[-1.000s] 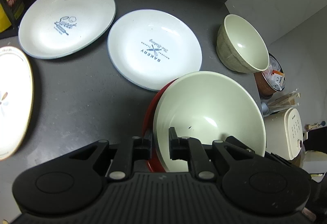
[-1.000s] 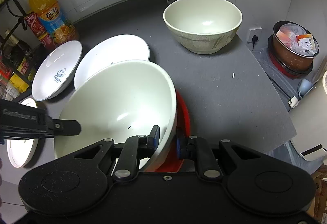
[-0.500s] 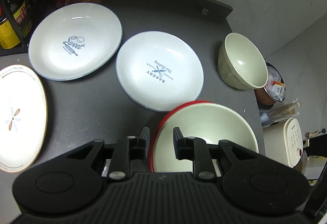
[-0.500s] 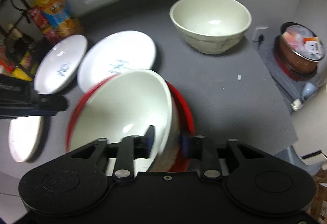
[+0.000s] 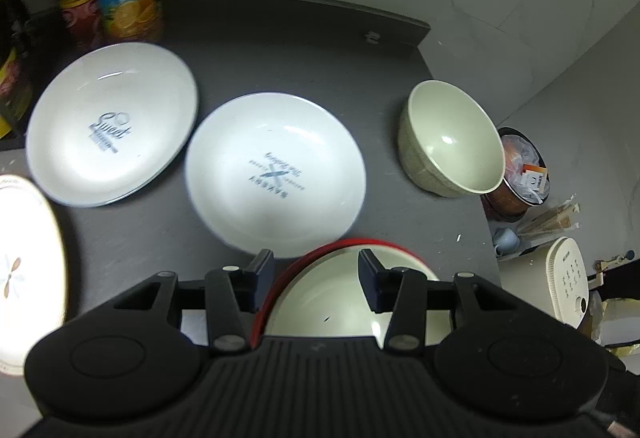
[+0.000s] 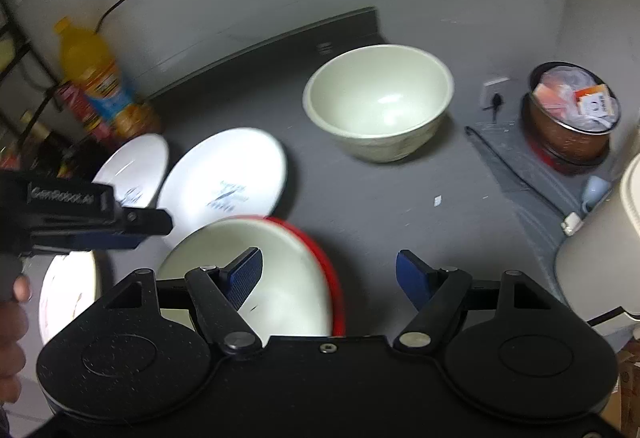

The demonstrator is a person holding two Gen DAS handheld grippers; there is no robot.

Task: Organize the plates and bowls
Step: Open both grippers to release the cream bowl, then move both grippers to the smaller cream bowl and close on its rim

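Since the frame half a second earlier, we see that both tools have let go of the cream bowl (image 6: 280, 278): the right gripper (image 6: 330, 270), which had pinched the bowl's rim, now has its blue-padded fingers (image 6: 244, 272) spread wide, one over the bowl's interior and the other over bare countertop (image 6: 400, 218). The left gripper (image 5: 316, 270) has likewise parted its jaws, and these now straddle the near rim without visibly touching it.

The cream bowl sits nested in a red bowl (image 5: 280, 278), of which only a red crescent of rim shows around it. This stack rests on the dark grey countertop, just beside the white plate printed "BAKERY" (image 5: 276, 174). To the left of that plate lies a second white plate printed "Sweet" (image 5: 112, 126), and at the left edge a bright plate with a floral mark (image 5: 24, 270). A second cream bowl (image 6: 378, 102) stands upright and alone, well apart from the stack, toward the back right of the countertop.

Behind the plates we note an orange juice bottle (image 6: 96, 78) against the wall. Beyond the countertop's right edge stand a brown pot holding packets (image 6: 572, 118) and a white appliance (image 5: 568, 278). In the right wrist view, the left tool enters from the left margin, with part of a hand (image 6: 12, 314) below it.
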